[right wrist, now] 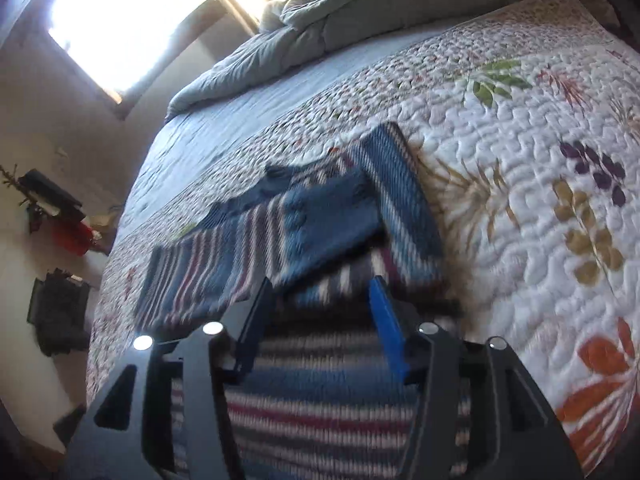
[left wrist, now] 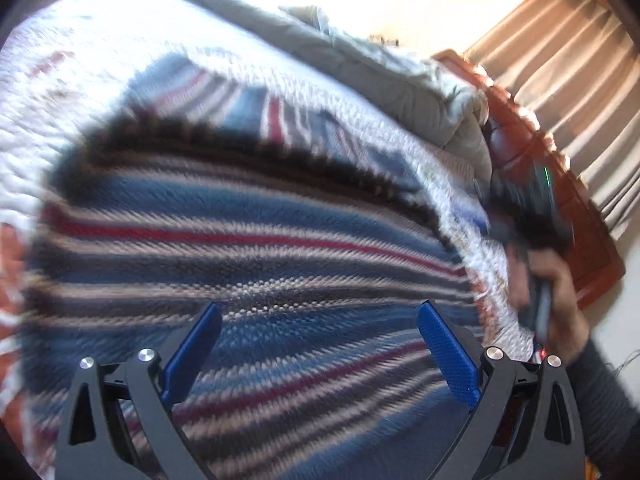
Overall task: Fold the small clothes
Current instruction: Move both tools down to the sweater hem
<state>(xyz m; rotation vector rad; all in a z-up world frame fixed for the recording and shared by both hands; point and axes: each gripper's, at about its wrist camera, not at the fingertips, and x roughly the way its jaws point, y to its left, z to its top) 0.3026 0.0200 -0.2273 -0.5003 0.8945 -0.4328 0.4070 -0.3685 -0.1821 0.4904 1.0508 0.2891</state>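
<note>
A small striped knit sweater (left wrist: 248, 240), blue with red, grey and white bands, lies on the white quilted bedspread (left wrist: 80, 80). My left gripper (left wrist: 318, 312) is open just above its body, blue pads (left wrist: 444, 344) wide apart, empty. In the right wrist view the sweater (right wrist: 320, 220) lies partly folded, one sleeve (right wrist: 400, 196) stretched away. My right gripper (right wrist: 320, 284) is open over its near part, with the knit between and below the fingers. The right gripper and the hand holding it (left wrist: 536, 240) show at the right edge of the left wrist view.
A grey duvet (right wrist: 304, 28) is bunched at the far end of the bed. The floral quilt (right wrist: 540, 160) spreads to the right. A wooden bed frame (left wrist: 560, 184) and beige curtains (left wrist: 568, 80) stand on the right. Dark objects (right wrist: 56, 308) hang on the left wall.
</note>
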